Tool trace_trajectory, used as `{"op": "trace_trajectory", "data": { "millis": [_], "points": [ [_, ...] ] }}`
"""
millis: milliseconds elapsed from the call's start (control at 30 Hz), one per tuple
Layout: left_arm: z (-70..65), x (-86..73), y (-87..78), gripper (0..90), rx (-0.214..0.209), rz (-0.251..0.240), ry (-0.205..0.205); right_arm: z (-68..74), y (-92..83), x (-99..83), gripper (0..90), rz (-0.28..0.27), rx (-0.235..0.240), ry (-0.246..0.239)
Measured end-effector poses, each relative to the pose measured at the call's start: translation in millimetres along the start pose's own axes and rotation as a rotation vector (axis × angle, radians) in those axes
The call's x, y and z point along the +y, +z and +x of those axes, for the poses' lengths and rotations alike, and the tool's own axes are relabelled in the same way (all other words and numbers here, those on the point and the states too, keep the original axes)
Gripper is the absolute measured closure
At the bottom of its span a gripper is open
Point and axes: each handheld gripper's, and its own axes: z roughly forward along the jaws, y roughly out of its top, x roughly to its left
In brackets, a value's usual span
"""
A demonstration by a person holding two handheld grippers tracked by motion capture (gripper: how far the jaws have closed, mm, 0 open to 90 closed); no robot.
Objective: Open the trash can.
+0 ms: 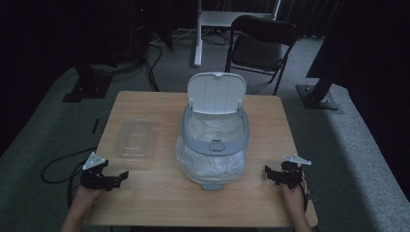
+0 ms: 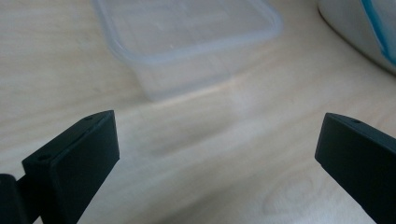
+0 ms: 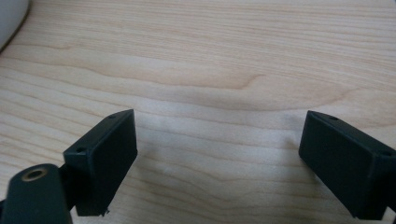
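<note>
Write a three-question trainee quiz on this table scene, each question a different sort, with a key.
1. True or false: the lid of the small bin is closed.
2. Which thing lies nearest the left gripper? A) folding chair B) clear plastic container C) right gripper
3. Fill in: the bin is lined with a translucent plastic ____.

Key
1. False: the lid stands tipped up at the back.
2. B.
3. Bag; it bulges out below the grey rim onto the wooden table.
</note>
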Motion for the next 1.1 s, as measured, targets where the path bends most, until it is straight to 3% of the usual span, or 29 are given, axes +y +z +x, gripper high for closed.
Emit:
{"op": "trace_trajectory", "data": {
  "millis": [200, 333, 567, 633, 833, 1100],
  "points": [
    [6.2, 16.8, 2.8, 0.6, 0.052, 0.013, -0.029, 5.0, -0.4, -1.4, 12.4, 0.013, -0.071, -0.004],
    [8.6, 25.8, 4.8, 0.5, 0.047, 0.008, -0.034, 6.7, -1.7, -2.8, 12.4, 0.012, -0.080, 0.005],
    [15.6, 41.7, 11.2, 0.5, 0.068, -0.005, -0.079, 6.9, -1.8, -2.8, 12.3, 0.012, -0.080, 0.006],
    [20.9, 50.1, 14.7, 0.6, 0.081, -0.024, -0.109, 6.8, -1.7, -2.7, 12.3, 0.012, -0.080, 0.006],
    [33.5, 63.9, 26.2, 0.6, 0.053, -0.028, -0.156, 6.9, -1.7, -2.7, 12.3, 0.012, -0.080, 0.006],
    [48.1, 81.2, 39.8, 0.6, 0.043, -0.009, -0.190, 6.9, -1.7, -2.7, 12.3, 0.012, -0.080, 0.007]
  ]
}}
